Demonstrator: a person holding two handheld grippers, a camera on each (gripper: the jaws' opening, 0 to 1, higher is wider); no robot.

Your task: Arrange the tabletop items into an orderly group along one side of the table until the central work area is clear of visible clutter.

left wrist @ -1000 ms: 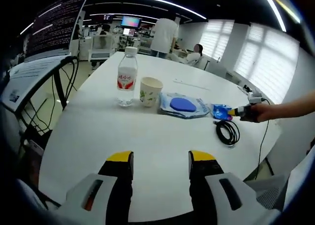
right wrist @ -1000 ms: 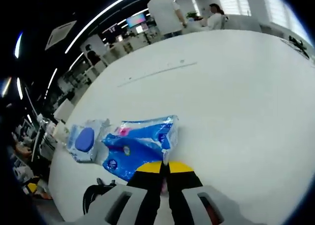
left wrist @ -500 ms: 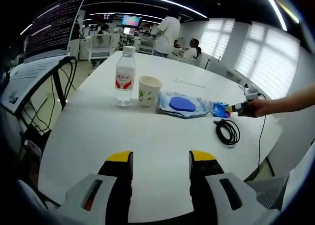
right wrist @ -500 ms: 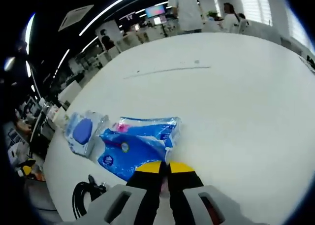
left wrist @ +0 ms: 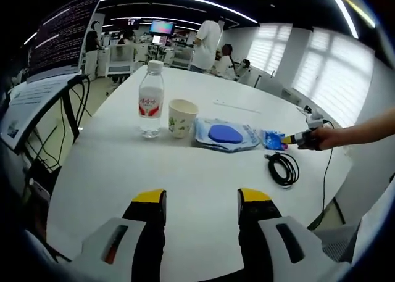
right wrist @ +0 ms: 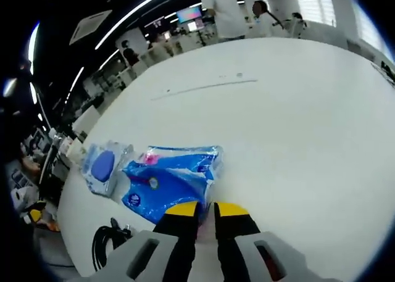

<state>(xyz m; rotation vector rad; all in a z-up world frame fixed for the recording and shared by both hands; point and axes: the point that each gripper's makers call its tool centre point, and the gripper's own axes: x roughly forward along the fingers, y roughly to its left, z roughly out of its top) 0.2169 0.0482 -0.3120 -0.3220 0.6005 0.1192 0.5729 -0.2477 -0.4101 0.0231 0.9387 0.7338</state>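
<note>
On the white table (left wrist: 111,171), a capped water bottle (left wrist: 150,100), a paper cup (left wrist: 182,117), a wipes pack (left wrist: 222,134), a blue packet (right wrist: 173,182) and a black cable (left wrist: 283,168) are lying in a row. The left gripper (left wrist: 202,203) is hovering, jaws spread; the right gripper (right wrist: 205,210) is pinching the blue packet's near edge, jaws slightly apart.

Bottle (left wrist: 150,99) upright at eleven o'clock, paper cup (left wrist: 182,117) just beside it, then the flat blue-lidded wipes pack (left wrist: 224,134), the blue tissue packet (right wrist: 173,182) lying flat, and a coiled black cable (left wrist: 282,168) at three o'clock.
</note>
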